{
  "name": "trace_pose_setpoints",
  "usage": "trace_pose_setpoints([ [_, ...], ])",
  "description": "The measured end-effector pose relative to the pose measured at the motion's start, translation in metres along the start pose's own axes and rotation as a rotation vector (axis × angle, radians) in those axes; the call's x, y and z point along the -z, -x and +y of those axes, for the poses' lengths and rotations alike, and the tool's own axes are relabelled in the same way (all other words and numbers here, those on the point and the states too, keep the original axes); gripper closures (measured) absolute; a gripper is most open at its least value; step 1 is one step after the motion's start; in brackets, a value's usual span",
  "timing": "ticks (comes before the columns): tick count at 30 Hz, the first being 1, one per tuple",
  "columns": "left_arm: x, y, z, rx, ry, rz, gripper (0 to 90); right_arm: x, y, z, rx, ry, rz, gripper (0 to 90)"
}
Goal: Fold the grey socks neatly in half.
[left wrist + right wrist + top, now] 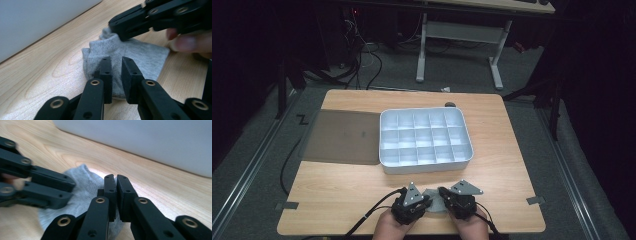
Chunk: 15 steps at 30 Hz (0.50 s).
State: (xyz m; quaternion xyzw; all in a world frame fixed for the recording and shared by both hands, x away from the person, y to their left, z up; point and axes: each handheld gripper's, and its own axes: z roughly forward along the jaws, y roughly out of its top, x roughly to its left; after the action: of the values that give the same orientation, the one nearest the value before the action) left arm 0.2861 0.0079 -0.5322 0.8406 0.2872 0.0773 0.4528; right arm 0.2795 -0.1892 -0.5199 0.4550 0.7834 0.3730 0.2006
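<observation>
A small grey sock point(435, 204) lies flat on the wooden table near its front edge, between my two grippers. In the left gripper view my left gripper point(117, 63) has its jaws drawn close over the middle of the sock point(145, 53), with grey fabric in the narrow gap. Across from it, the right gripper point(115, 28) pinches the sock's raised far edge. In the right gripper view my right gripper point(115, 180) is shut, the sock point(82, 181) lying under and behind its jaws. The left gripper point(71, 191) touches the sock from the left.
A white tray point(427, 168) with several empty compartments stands just beyond the grippers; its wall point(37, 20) point(150, 142) is close. A dark flat sheet point(342, 137) lies left of the tray. A small dark object point(450, 105) sits at the table's far edge.
</observation>
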Motion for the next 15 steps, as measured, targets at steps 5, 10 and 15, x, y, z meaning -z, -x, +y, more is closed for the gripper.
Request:
trace_pose_setpoints([
  [5,0.003,0.001,0.000,-0.009,0.011,0.007,79.5,-0.007,0.005,-0.001,-0.028,-0.037,0.012,88.6],
  [10,0.005,0.005,0.005,-0.047,0.081,0.037,76.0,-0.008,0.004,-0.002,-0.015,-0.038,0.006,89.1],
  [15,-0.009,0.002,0.011,-0.087,0.045,0.082,78.7,-0.008,0.004,-0.003,-0.004,-0.034,0.007,89.3],
])
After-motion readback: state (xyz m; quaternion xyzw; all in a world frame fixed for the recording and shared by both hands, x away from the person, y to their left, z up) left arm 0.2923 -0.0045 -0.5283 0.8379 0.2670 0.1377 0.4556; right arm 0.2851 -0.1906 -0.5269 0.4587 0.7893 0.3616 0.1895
